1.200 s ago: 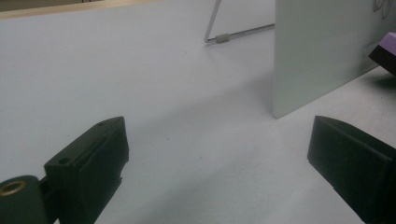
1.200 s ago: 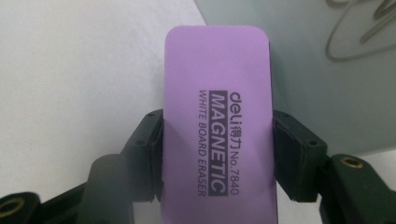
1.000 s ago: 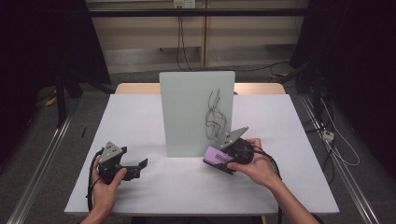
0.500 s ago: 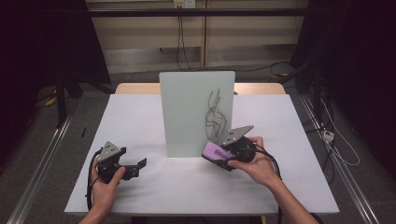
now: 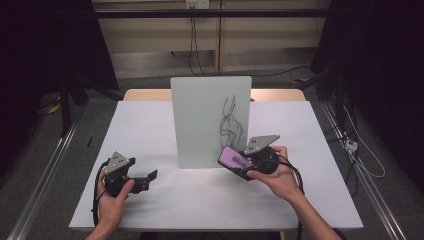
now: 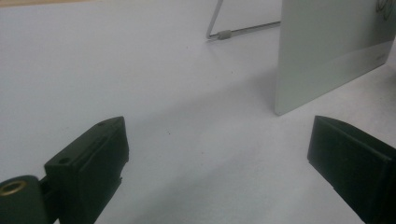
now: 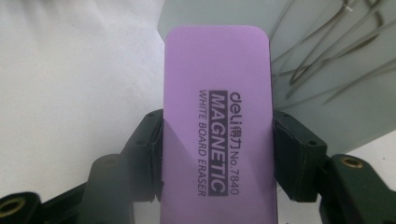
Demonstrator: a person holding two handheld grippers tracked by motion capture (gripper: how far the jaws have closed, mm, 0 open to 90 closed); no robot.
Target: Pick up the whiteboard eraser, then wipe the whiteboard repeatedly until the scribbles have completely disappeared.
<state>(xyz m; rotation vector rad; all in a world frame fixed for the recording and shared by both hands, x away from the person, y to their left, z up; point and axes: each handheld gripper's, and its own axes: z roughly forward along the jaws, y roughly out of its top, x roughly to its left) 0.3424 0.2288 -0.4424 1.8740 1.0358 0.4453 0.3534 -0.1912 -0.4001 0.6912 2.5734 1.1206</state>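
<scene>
A small whiteboard (image 5: 202,115) stands upright mid-table, with dark pen scribbles (image 5: 231,122) on its right half. My right gripper (image 5: 236,161) is shut on a purple magnetic whiteboard eraser (image 5: 234,159), held just in front of the board's lower right corner. In the right gripper view the eraser (image 7: 217,116) sits clamped between both jaws, with the board (image 7: 196,14) and the scribbles (image 7: 327,51) close behind it. At the left, my left gripper (image 5: 150,176) rests low over the table, open with nothing between its jaws. It (image 6: 219,144) points toward the board's lower edge (image 6: 327,60).
The white tabletop (image 5: 145,130) has open room left of the board and along the front. A wire stand (image 6: 219,30) props the board from behind. Cables (image 5: 360,155) lie on the floor to the right of the table, and dark space surrounds it.
My right hand has shifted slightly left with the eraser, nearer the board's foot. The left hand has stayed still.
</scene>
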